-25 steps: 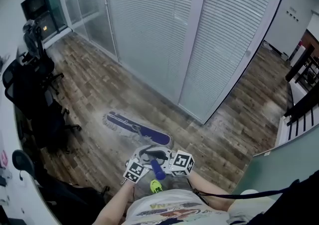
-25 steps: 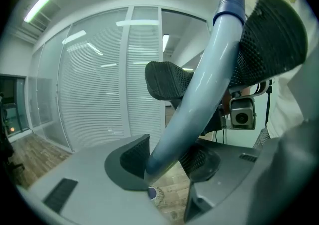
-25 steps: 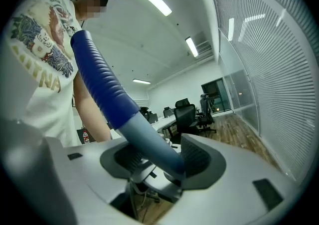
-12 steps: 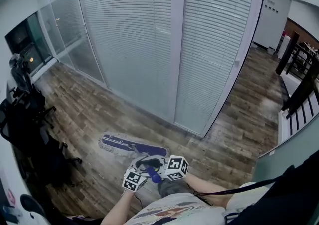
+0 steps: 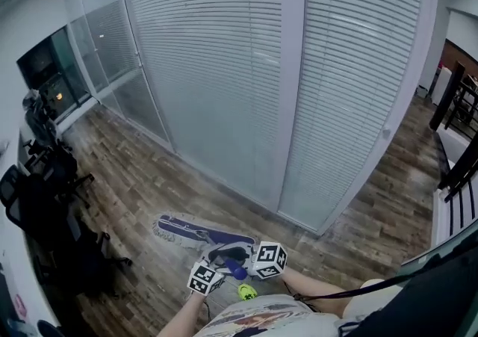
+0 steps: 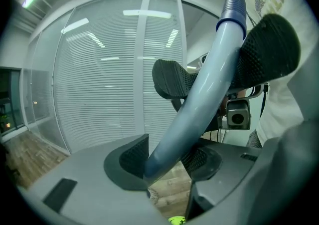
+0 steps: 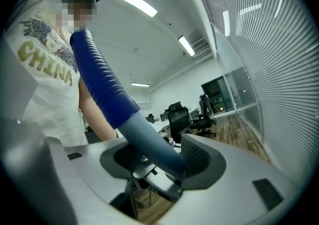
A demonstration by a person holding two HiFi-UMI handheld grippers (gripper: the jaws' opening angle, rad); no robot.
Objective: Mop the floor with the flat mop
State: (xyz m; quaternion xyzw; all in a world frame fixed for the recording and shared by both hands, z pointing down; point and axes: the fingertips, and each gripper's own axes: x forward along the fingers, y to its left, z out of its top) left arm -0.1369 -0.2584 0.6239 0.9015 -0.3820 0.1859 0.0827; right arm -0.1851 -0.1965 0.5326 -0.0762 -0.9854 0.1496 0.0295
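Observation:
The flat mop's purple head [image 5: 196, 232] with its white fringe lies on the wood floor just ahead of both grippers. Its grey-blue pole [image 6: 199, 99] runs up between the jaws of my left gripper [image 6: 167, 156]; the jaws have just been opening, though both pads still touch the pole. Higher on the pole, my right gripper [image 7: 159, 161] is shut just below the dark blue grip [image 7: 99, 84]. In the head view the left gripper [image 5: 211, 268] and right gripper [image 5: 250, 257] sit close together on the handle [image 5: 236, 270].
A glass wall with white blinds [image 5: 224, 66] stands close behind the mop head. Black office chairs [image 5: 45, 208] crowd the left side. A dark railing [image 5: 463, 164] is at the right. A yellow-green shoe [image 5: 246, 292] is under the grippers.
The person has moved along the glass wall, and the mop head has slid with them across the floor. Both grippers remain together on the handle.

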